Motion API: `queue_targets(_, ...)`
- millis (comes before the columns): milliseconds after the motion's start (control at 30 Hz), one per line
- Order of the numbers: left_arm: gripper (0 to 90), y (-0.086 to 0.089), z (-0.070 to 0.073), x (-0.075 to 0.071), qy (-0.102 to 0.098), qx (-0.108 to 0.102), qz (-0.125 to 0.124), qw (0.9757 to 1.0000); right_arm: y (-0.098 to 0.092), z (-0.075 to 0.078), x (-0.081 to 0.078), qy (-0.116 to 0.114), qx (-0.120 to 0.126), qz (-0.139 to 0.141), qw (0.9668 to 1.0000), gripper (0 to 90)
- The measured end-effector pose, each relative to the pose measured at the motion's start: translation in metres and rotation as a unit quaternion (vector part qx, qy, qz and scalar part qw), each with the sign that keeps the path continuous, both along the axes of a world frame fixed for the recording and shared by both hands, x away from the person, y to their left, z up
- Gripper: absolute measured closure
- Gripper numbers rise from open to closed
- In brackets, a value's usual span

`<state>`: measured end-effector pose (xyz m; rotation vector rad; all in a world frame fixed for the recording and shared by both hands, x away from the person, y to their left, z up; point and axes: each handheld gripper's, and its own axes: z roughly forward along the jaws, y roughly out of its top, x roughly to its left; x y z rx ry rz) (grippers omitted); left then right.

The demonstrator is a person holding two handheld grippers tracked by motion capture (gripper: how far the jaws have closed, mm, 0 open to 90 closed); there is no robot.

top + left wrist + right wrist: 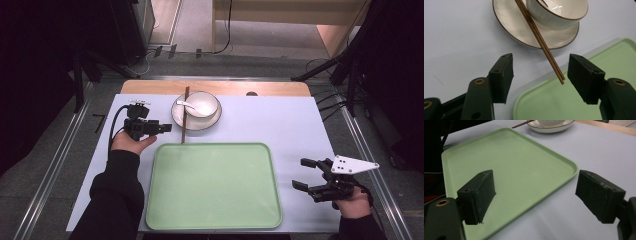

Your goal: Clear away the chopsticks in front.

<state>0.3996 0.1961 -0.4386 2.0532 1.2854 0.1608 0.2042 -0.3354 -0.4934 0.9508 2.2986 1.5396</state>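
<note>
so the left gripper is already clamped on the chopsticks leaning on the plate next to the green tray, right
Not clamped. In the left gripper view the left gripper is open: the chopsticks lie between its jaws, touching neither pad. They do lean on the plate beside the green tray.

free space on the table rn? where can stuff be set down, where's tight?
Free: the whole flat light-green plastic tray; bare pale-blue tabletop from the white ceramic plate to the right gripper. Tight: the far-left patch, where the left gripper nears the brown wooden chopsticks leaning on that plate.
</note>
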Motion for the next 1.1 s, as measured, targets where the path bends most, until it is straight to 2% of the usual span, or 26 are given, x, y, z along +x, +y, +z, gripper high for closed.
queue_targets(133, 41.8, -0.005, -0.002, 0.011, 0.003, 0.009, 0.003, 1.0, 0.0, 0.0, 0.0, 0.0, 0.001, -0.001, 1.0, 16.4)
queue_targets(167, 42.3, -0.011, -0.004, 0.018, 0.004, 0.012, 0.006, 0.9999, 0.0, 0.0, 0.0, -0.001, 0.001, -0.001, 1.0, 16.4)
queue_targets(233, 43.1, -0.013, -0.005, 0.021, 0.005, 0.013, 0.006, 0.9999, 0.0, 0.0, 0.0, -0.001, 0.001, -0.001, 1.0, 16.4)
queue_targets(267, 43.5, -0.018, -0.008, 0.027, 0.007, 0.021, 0.005, 0.9997, -0.001, 0.0, -0.001, 0.001, 0.0, -0.002, 1.0, 16.4)
queue_targets(367, 45.6, -0.024, -0.012, 0.034, 0.011, 0.02, 0.01, 0.9997, -0.001, 0.0, 0.0, 0.0, 0.001, -0.002, 1.0, 16.4)
queue_targets(400, 47.2, -0.026, -0.015, 0.039, 0.011, 0.008, 0.019, 0.9997, -0.001, 0.0, 0.0, 0.0, 0.001, -0.002, 1.0, 16.4)
queue_targets(433, 49.4, -0.026, -0.015, 0.039, 0.011, 0.008, 0.019, 0.9997, -0.001, 0.0, 0.0, 0.0, 0.001, -0.002, 1.0, 16.4)
queue_targets(467, 51.0, -0.027, -0.018, 0.047, 0.026, 0.003, 0.034, 0.9991, -0.001, 0.0, 0.0, 0.0, 0.001, -0.002, 1.0, 16.4)
queue_targets(600, 56.0, -0.033, -0.023, 0.055, 0.038, -0.012, 0.048, 0.998, -0.001, 0.0, 0.0, 0.001, 0.001, -0.003, 1.0, 16.4)
queue_targets(767, 61.6, -0.042, -0.031, 0.061, 0.041, 0.005, 0.041, 0.9983, -0.002, 0.0, 0.0, 0.0, 0.001, -0.003, 1.0, 16.4)
queue_targets(867, 63.2, -0.045, -0.036, 0.062, 0.045, 0.003, 0.04, 0.9982, -0.002, 0.0, 0.0, 0.001, 0.002, -0.003, 1.0, 16.4)
queue_targets(1000, 65.1, -0.048, -0.041, 0.063, 0.045, 0.012, 0.037, 0.9982, -0.003, 0.0, 0.0, 0.001, 0.003, -0.002, 1.0, 16.4)
queue_targets(1100, 69.7, -0.049, -0.044, 0.065, 0.051, 0.009, 0.042, 0.9978, -0.002, 0.0, 0.001, 0.0, 0.002, -0.001, 1.0, 16.4)
